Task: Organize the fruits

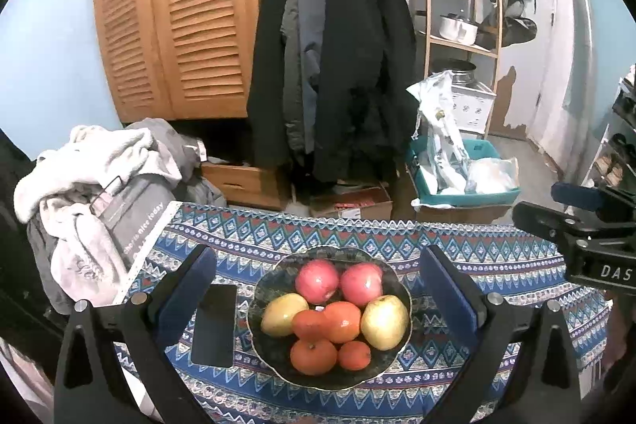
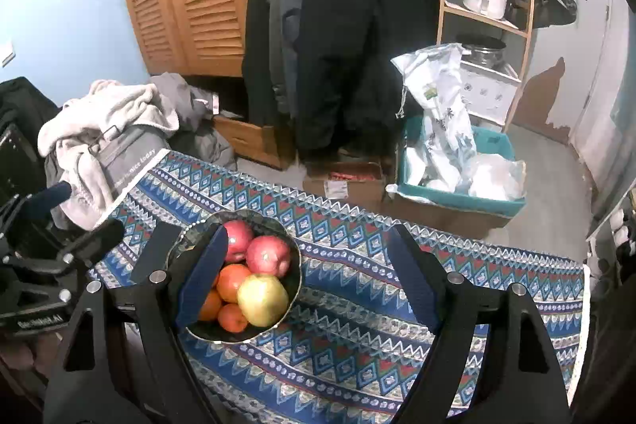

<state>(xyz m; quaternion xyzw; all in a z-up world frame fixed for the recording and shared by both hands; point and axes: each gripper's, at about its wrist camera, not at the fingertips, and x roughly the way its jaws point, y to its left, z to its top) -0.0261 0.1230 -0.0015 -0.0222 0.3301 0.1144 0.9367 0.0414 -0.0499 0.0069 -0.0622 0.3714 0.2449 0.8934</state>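
Observation:
A dark scalloped bowl (image 1: 265, 281) (image 2: 296, 267) sits on the patterned blue tablecloth (image 1: 497, 257) (image 2: 357, 304). It holds two red apples (image 1: 317, 281) (image 2: 268, 255), two yellow-green apples (image 1: 384, 322) (image 2: 262, 299) and several oranges (image 1: 342, 320) (image 2: 231, 281). My left gripper (image 1: 318, 289) hangs above the bowl, open wide, nothing between its blue pads (image 1: 187, 297). My right gripper (image 2: 308, 279) is open over bare cloth just right of the bowl; its left pad (image 2: 202, 277) covers part of the bowl. Each gripper shows at the other view's edge.
A black phone (image 1: 213, 324) lies flat on the cloth left of the bowl. A pile of clothes (image 1: 91, 185) sits past the table's left corner. Behind the table stand a cardboard box (image 1: 349, 203), a teal bin (image 1: 465, 181), hanging coats (image 1: 338, 46) and a wooden cabinet (image 1: 179, 18).

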